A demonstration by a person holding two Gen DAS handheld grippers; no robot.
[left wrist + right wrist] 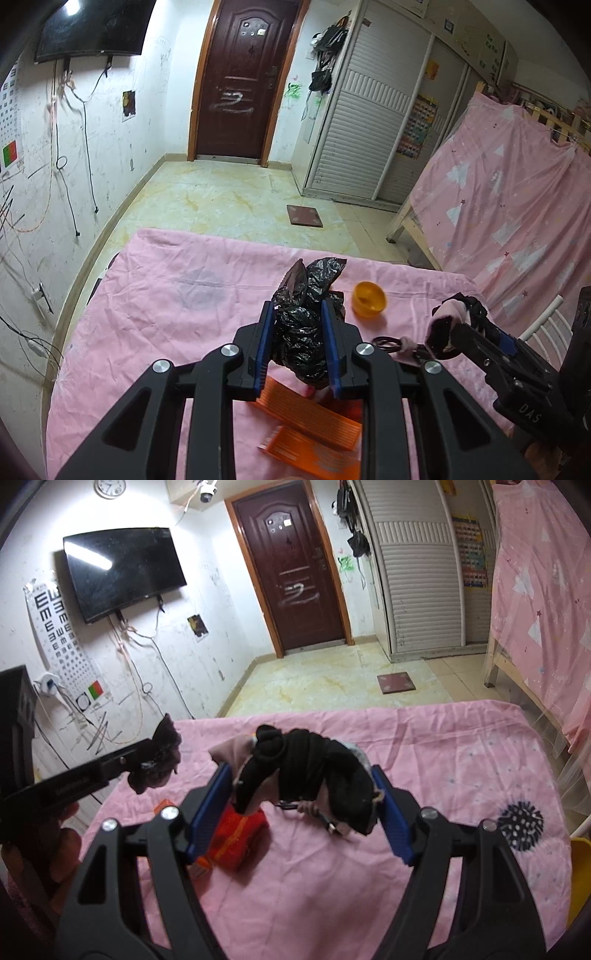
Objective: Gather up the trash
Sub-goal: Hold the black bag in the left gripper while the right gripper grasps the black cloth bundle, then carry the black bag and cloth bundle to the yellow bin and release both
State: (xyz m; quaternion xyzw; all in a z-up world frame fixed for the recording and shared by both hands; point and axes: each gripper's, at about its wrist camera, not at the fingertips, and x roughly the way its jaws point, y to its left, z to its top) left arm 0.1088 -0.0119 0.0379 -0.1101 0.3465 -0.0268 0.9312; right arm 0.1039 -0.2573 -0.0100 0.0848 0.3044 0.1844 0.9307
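Note:
My left gripper [298, 310] is shut on a crumpled black plastic trash bag [303, 325] and holds it above the pink-covered table [166, 295]. It shows at the left of the right wrist view [155, 764], still gripping the bag. My right gripper [301, 775] is shut on a black and pink cloth bundle [306, 775], held just above the table. That bundle also shows at the right of the left wrist view [454, 325]. Orange wrappers [314, 413] lie under the left gripper. A red-orange packet [240, 834] lies under the right one.
An orange plastic cup [369, 298] lies on its side on the table. A black ring [386, 344] lies near the right gripper. A black spotted patch [521, 825] marks the cloth at right. A pink-draped bed [517, 192] stands right; a floor scale [304, 216] lies beyond the table.

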